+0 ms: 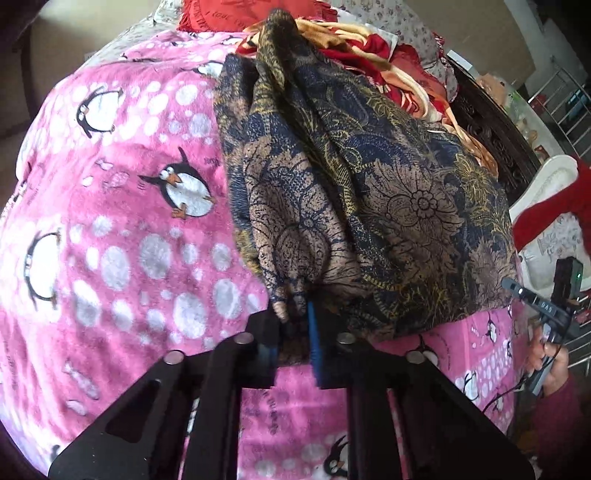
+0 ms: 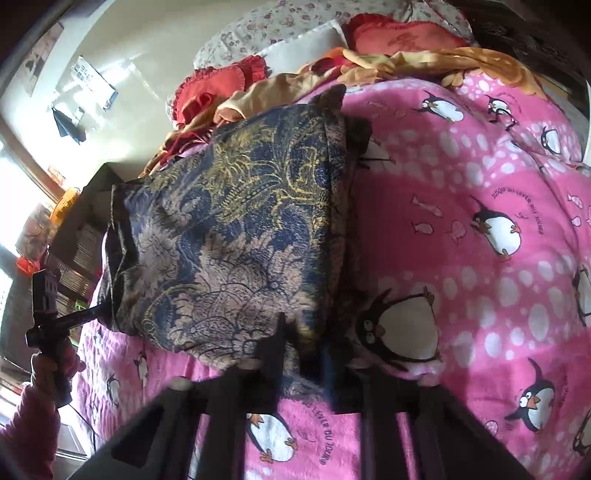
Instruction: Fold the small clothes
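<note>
1. Nearest in the left wrist view, the left gripper (image 1: pixel 295 328) has its jaws closed on a bunched corner of the patterned cloth (image 1: pixel 369 206); the fabric is squeezed between the blue pads.
2. In the right wrist view, the right gripper (image 2: pixel 304 350) has its jaws clamped on the near edge of the same cloth (image 2: pixel 236 229), which droops over the fingers.
3. The cloth, dark blue and tan with gold flowers, hangs lifted between the two grippers, its lower part just above or resting on the pink blanket (image 1: pixel 122 229); I cannot tell which.
4. The blanket, printed with penguins and white dots, covers the bed around and under the cloth.
5. At the edge of each view a hand (image 1: pixel 550 365) in a pink sleeve grips the other tool's handle.
6. Farther back, behind the cloth, lies a heap of red and orange bedding (image 1: pixel 369 48), with a red frilled cushion (image 2: pixel 402 35) beyond it.
7. A pale wall (image 2: pixel 140 48) rises behind the bed.
</note>
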`<state>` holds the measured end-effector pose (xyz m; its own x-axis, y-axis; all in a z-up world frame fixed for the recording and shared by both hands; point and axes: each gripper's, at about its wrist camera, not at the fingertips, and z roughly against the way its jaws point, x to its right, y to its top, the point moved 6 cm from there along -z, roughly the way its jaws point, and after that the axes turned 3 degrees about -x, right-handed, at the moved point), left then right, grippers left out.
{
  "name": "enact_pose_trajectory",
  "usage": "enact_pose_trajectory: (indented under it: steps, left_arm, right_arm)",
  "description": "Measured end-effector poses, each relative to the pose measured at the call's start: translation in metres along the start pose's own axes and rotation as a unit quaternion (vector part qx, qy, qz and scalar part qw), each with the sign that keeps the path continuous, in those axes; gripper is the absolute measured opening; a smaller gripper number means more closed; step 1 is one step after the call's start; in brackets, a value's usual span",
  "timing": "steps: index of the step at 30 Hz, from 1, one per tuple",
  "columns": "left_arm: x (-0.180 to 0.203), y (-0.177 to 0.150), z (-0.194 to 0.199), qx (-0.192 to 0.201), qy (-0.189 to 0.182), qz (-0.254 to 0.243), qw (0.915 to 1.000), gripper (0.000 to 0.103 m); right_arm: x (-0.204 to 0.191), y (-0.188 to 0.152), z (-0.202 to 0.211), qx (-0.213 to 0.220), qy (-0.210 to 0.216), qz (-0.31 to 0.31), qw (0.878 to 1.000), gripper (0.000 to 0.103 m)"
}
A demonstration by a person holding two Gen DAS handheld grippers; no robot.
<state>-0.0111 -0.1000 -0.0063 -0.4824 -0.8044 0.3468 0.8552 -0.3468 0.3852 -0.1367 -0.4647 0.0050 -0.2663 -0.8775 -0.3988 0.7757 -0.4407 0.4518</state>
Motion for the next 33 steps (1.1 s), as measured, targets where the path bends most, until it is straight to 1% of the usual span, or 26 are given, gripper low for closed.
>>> enact_pose_trajectory:
  steps: [4, 7, 9, 11, 13, 14, 15, 16, 17, 18, 19, 20, 21, 22, 23, 25, 27, 29, 30, 33]
  left_arm:
    - [-0.003, -0.005, 0.012, 0.006, 0.002, -0.014, 0.9999, 0.006]
    - [-0.012, -0.016, 0.014, 0.005, -0.001, -0.006, 1.0, 0.004]
    - [-0.021, -0.023, 0.009, -0.003, -0.007, 0.008, 0.9999, 0.003]
    - [-0.03, -0.028, 0.004, -0.01, -0.003, 0.023, 0.9997, 0.003]
    - [-0.032, -0.026, 0.008, -0.008, -0.014, 0.032, 0.9994, 0.003]
    - [-0.031, -0.023, 0.013, -0.001, -0.012, 0.032, 0.9994, 0.003]
    - [-0.03, -0.021, 0.018, 0.006, -0.003, 0.029, 0.9996, 0.003]
    - [-0.027, -0.019, 0.024, 0.015, 0.009, 0.022, 0.9996, 0.003]
    - [-0.024, -0.016, 0.029, 0.022, 0.018, 0.018, 0.9994, 0.003]
    - [-0.021, -0.014, 0.032, 0.027, 0.024, 0.016, 0.9992, 0.003]
    - [-0.018, -0.011, 0.035, 0.031, 0.032, 0.015, 0.9989, 0.005]
    - [-0.015, -0.008, 0.036, 0.034, 0.035, 0.013, 0.9987, 0.014]
    - [-0.01, -0.006, 0.035, 0.036, 0.035, 0.01, 0.9987, 0.03]
    - [-0.006, -0.002, 0.031, 0.036, 0.038, 0.008, 0.9986, 0.039]
    - [-0.003, 0.001, 0.028, 0.039, 0.04, 0.007, 0.9984, 0.051]
    - [0.002, 0.005, 0.019, 0.043, 0.039, 0.008, 0.9983, 0.051]
    - [0.002, 0.01, 0.008, 0.037, 0.046, 0.016, 0.9981, 0.051]
    - [-0.002, 0.014, 0.001, 0.044, 0.071, 0.023, 0.9962, 0.051]
    - [-0.004, 0.015, -0.004, 0.045, 0.088, 0.025, 0.9948, 0.051]
    - [-0.011, 0.016, -0.014, 0.038, 0.094, 0.041, 0.994, 0.051]
  right_arm:
    - [-0.002, 0.003, 0.022, 0.02, -0.008, 0.01, 1.0, 0.004]
    - [-0.004, 0.003, 0.035, 0.021, -0.008, 0.018, 1.0, 0.004]
    - [0.0, -0.002, 0.032, 0.01, -0.025, 0.017, 0.999, 0.004]
    - [0.01, -0.009, 0.02, -0.01, -0.03, 0.002, 0.999, 0.004]
    - [0.016, -0.014, 0.008, -0.03, -0.029, -0.007, 0.999, 0.004]
    - [0.018, -0.012, 0.008, -0.028, -0.032, -0.01, 0.999, 0.004]
    - [0.019, -0.007, 0.011, -0.02, -0.045, -0.012, 0.999, 0.005]
    - [0.019, -0.002, 0.015, -0.012, -0.058, -0.013, 0.998, 0.009]
    - [0.016, 0.004, 0.022, 0.003, -0.068, -0.013, 0.998, 0.009]
    - [0.011, 0.011, 0.029, 0.019, -0.069, -0.009, 0.997, 0.01]
    - [-0.002, 0.019, 0.035, 0.036, -0.058, 0.005, 0.998, 0.015]
    - [-0.013, 0.024, 0.037, 0.043, -0.05, 0.017, 0.998, 0.022]
    - [-0.025, 0.028, 0.035, 0.045, -0.043, 0.029, 0.998, 0.041]
    - [-0.042, 0.035, 0.031, 0.048, -0.034, 0.046, 0.997, 0.049]
    - [-0.059, 0.04, 0.024, 0.051, -0.024, 0.064, 0.996, 0.049]
    - [-0.095, 0.051, 0.001, 0.042, -0.01, 0.105, 0.994, 0.049]
    - [-0.131, 0.061, -0.026, 0.036, -0.003, 0.149, 0.988, 0.049]
    - [-0.166, 0.071, -0.053, 0.035, -0.001, 0.194, 0.98, 0.048]
    - [-0.181, 0.077, -0.068, 0.033, 0.001, 0.21, 0.977, 0.046]
    - [-0.216, 0.093, -0.107, 0.024, 0.014, 0.23, 0.973, 0.045]
